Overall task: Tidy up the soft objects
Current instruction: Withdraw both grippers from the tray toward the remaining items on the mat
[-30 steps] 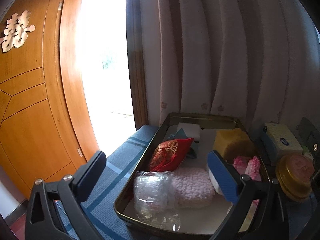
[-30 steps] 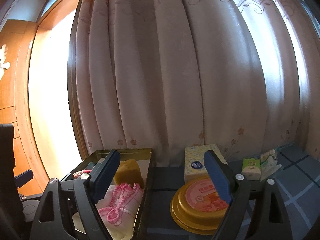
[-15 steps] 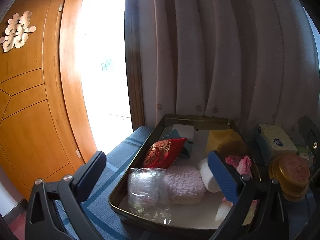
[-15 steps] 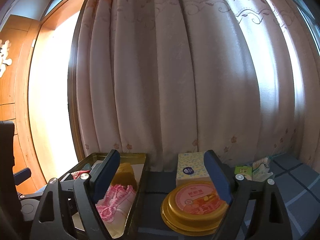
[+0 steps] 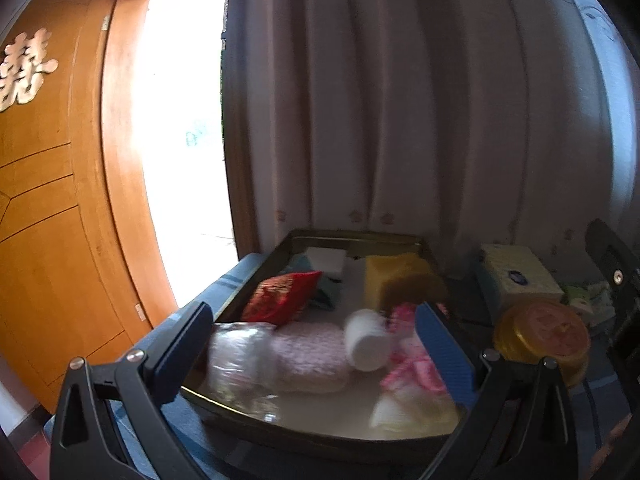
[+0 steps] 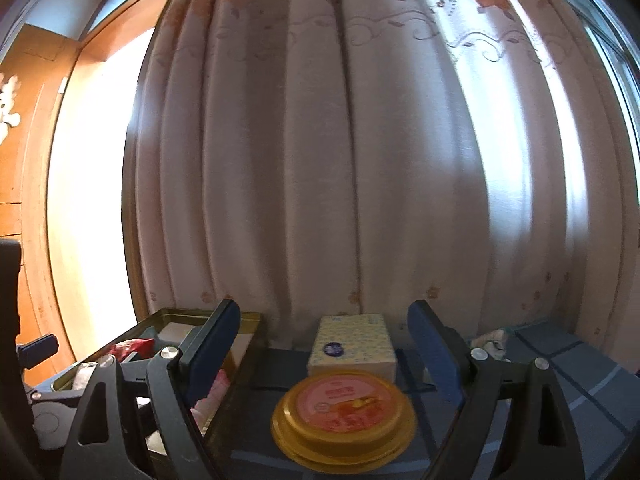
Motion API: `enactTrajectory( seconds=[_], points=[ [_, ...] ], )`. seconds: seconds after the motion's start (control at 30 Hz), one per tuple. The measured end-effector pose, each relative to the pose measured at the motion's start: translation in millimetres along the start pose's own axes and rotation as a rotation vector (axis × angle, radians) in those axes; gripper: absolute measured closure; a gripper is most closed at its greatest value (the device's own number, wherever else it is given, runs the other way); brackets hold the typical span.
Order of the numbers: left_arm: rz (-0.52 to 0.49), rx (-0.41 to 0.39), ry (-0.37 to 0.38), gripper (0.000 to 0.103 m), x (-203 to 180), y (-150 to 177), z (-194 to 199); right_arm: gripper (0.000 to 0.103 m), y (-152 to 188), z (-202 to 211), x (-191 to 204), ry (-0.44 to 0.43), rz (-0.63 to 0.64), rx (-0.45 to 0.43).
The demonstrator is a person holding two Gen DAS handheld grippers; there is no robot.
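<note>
Since a second earlier both views had slid sideways: in the left wrist view the tray (image 5: 360, 240) had shifted left and a white roll (image 5: 366, 344), formerly hidden behind the right finger, had come into sight; in the right wrist view the round gold tin (image 6: 344, 416) had moved from under the right finger to the gap between the two.

The left gripper (image 5: 316, 344) had its fingers spread wide, holding and touching nothing, poised over the near end of the tray. The right gripper (image 6: 324, 352) was likewise wide open and empty, with the gold tin and the pale yellow tissue box (image 6: 352, 344) framed between its fingers but beyond them.

The soft things lay in the tray: a red embroidered cushion (image 5: 282, 296), a yellow sponge block (image 5: 400, 280), a fluffy pink cloth (image 5: 310, 356), a crinkled clear plastic bag (image 5: 240, 356), the white roll, a pink frilly cloth (image 5: 412, 368) and a white pad (image 5: 326, 258) at the far end.

The left gripper's right finger covered part of the pink frilly cloth. Motion blur softened the tray contents. In the right wrist view the left finger hid most of the tray. Small packets (image 5: 588, 300) behind the tin were too blurred to name. A curtain (image 6: 340, 160) closed off the background.
</note>
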State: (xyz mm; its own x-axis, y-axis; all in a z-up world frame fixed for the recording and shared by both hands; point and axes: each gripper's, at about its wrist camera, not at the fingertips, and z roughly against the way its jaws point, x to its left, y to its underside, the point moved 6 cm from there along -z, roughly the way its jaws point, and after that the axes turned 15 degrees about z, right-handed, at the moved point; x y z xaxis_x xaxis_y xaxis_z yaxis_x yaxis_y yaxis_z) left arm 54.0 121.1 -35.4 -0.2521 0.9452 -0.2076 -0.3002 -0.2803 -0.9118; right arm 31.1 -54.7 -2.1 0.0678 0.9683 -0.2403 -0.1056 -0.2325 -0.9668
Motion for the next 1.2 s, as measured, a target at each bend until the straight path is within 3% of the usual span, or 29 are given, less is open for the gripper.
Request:
enactTrajectory(
  seconds=[0.53, 0.97, 1.2],
  points=[
    [-0.095, 0.034, 0.132, 0.0, -70.6, 23.0, 18.7, 0.015, 14.5, 4.7, -60.4, 0.098, -0.012, 0.034],
    [-0.174, 0.047, 0.221, 0.0, -128.0, 43.2, 34.9, 0.015, 40.1, -0.8, -147.7, 0.218, -0.011, 0.154],
    [-0.208, 0.075, 0.272, 0.0, -163.2, 56.0, 41.0, 0.016, 61.2, -17.2, -185.9, 0.201, -0.041, 0.252]
  ],
)
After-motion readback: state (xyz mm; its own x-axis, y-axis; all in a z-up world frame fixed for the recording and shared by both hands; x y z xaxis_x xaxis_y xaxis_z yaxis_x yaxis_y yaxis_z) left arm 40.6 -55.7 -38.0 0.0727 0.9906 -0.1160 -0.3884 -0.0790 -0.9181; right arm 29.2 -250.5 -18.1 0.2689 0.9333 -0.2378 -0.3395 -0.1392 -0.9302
